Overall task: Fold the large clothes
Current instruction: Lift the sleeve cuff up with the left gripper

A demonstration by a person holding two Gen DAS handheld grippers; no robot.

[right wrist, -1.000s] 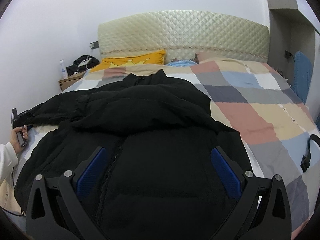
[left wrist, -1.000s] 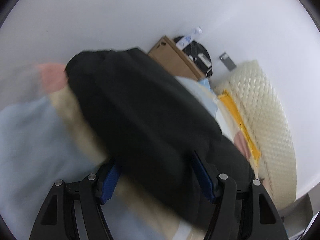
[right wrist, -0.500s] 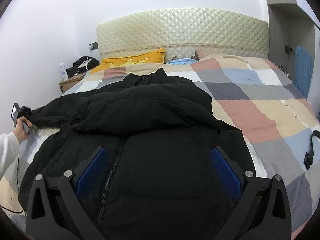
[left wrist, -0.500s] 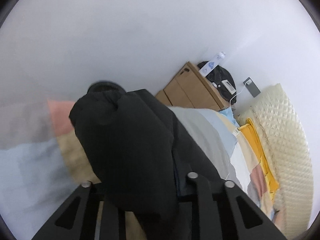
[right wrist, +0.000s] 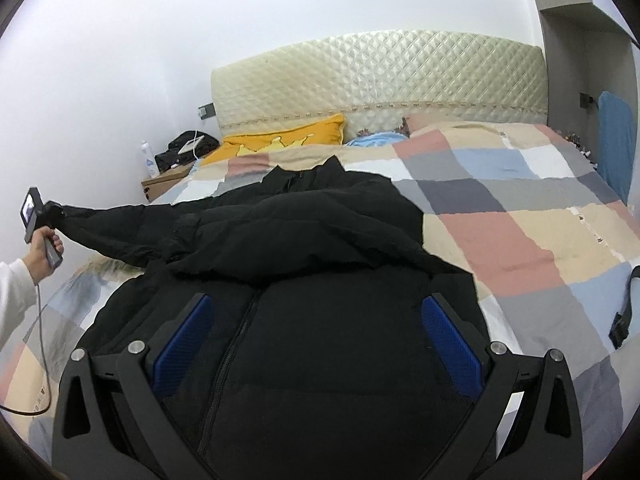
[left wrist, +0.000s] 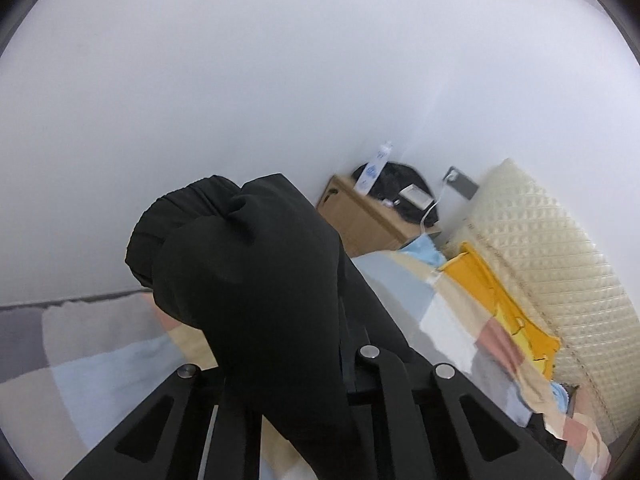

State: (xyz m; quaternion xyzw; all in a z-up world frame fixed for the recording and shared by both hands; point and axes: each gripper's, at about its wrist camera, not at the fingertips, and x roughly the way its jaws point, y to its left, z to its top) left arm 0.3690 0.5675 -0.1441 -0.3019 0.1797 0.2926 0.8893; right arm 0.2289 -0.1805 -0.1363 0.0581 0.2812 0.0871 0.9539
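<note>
Clearly the left gripper (right wrist: 44,216), clamped on the sleeve cuff (left wrist: 240,248), holds it out past the bed's (right wrist: 520,240) left edge. Rightward, that sleeve's long axis runs back to the black jacket (right wrist: 320,280) on the bed, beneath the spread, empty right gripper (right wrist: 318,340).

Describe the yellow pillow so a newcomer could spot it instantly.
Start at the cream quilted headboard behind the patchwork bedspread. At its foot, towards the wooden nightstand, lies the yellow pillow. It is the only solid bright yellow thing on the bed.
</note>
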